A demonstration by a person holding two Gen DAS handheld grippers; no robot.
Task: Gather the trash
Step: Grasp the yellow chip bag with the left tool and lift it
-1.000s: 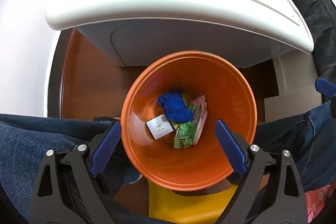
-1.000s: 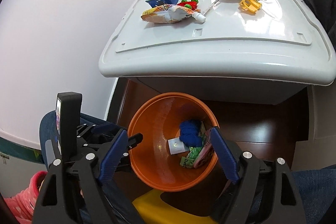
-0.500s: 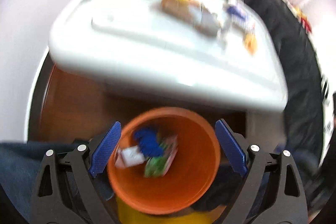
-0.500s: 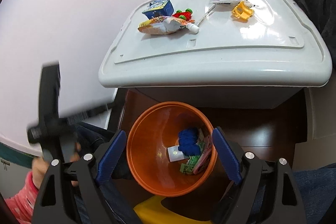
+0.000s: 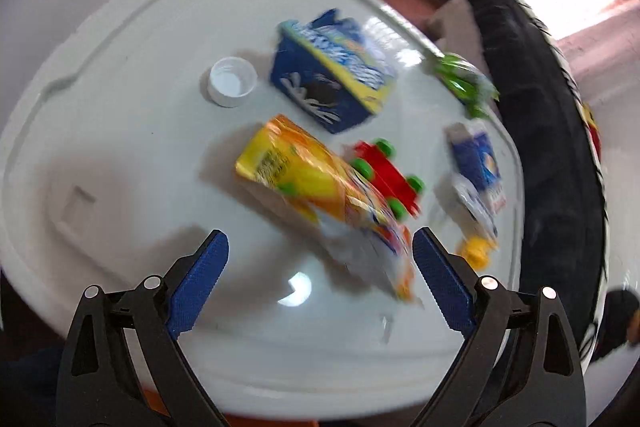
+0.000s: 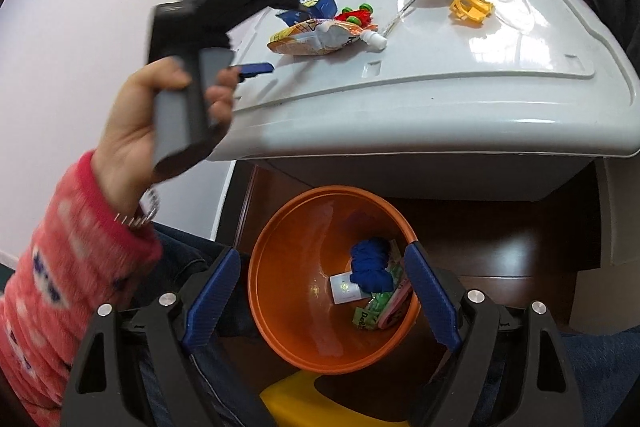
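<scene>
While your left gripper (image 5: 320,263) hovers spread and empty over the white lid (image 5: 120,147), the orange pouch (image 5: 320,187) lies just ahead: light, limp, probably slippery; pinch its flat body. Right gripper (image 6: 320,279), also spread, waits above the orange bin (image 6: 288,291).

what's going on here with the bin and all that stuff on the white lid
A person is clearing trash off a white lid into an orange bin below it. The left tongs are open and empty over the lid, pointed at an orange pouch. The right tongs hang open over the bin, which already holds a blue wad and some wrappers.
</scene>
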